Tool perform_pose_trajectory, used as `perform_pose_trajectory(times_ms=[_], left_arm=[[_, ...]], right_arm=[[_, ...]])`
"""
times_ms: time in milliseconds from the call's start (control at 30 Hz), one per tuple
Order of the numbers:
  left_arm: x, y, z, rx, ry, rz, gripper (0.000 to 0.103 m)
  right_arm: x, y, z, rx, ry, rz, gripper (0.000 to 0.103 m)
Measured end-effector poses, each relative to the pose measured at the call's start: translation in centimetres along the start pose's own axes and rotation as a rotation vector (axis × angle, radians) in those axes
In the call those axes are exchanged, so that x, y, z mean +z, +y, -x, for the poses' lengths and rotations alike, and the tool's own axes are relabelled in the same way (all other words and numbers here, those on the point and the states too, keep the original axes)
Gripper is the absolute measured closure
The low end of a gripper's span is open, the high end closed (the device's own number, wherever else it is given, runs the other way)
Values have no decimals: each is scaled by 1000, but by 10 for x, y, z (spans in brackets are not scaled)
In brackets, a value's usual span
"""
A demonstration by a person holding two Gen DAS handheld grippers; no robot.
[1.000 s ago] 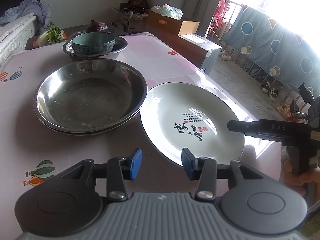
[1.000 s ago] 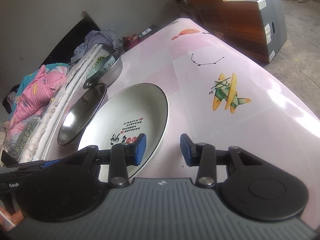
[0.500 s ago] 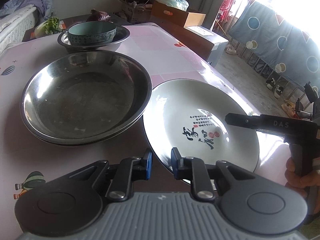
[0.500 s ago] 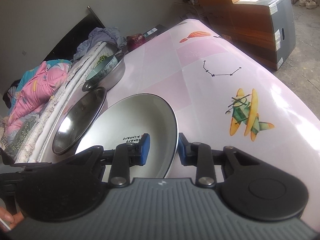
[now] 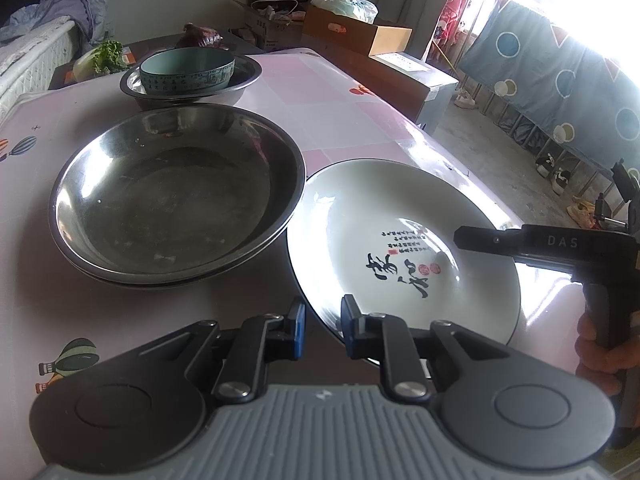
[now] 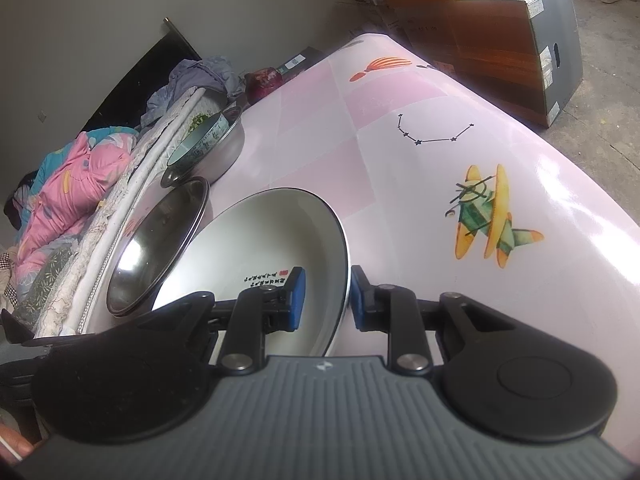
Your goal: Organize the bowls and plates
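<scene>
One white plate (image 5: 404,240). Two stacked steel basins (image 5: 176,196), a third (image 5: 240,80) beyond. One teal bowl (image 5: 187,70).

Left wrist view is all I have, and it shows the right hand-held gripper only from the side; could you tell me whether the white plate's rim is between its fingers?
Observer: Yes. In the right wrist view the white plate has its rim between the blue pads of the right hand-held gripper. Its jaws have just been closing. I cannot tell whether both pads press yet.
Operator: Thank you. What lies on the table past that rim?
Observer: Only an aeroplane print on the pink tablecloth.
Operator: And beyond the steel pans?
Observer: Beyond the steel pans, a pink quilt is heaped on the bed beside the table.
</scene>
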State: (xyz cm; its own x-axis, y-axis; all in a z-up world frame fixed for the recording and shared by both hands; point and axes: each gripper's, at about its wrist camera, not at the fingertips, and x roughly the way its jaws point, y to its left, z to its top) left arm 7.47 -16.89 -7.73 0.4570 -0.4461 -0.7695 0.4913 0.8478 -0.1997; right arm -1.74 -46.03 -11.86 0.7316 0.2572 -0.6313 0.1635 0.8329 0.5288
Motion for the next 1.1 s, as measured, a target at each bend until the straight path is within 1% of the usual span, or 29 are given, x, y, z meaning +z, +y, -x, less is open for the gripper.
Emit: perform_pose_trajectory(times_ms=[267,667,1100], left_arm=[[-10,3,14,-1,15,-6,84],[-43,19,48,-23,33,-9,84],[-72,49,81,-30,34,29,84]], right_arm=[[-16,9,12,3,23,6,80],[-56,32,35,23,52,-7,80],[-90,73,43,34,95,18,79]])
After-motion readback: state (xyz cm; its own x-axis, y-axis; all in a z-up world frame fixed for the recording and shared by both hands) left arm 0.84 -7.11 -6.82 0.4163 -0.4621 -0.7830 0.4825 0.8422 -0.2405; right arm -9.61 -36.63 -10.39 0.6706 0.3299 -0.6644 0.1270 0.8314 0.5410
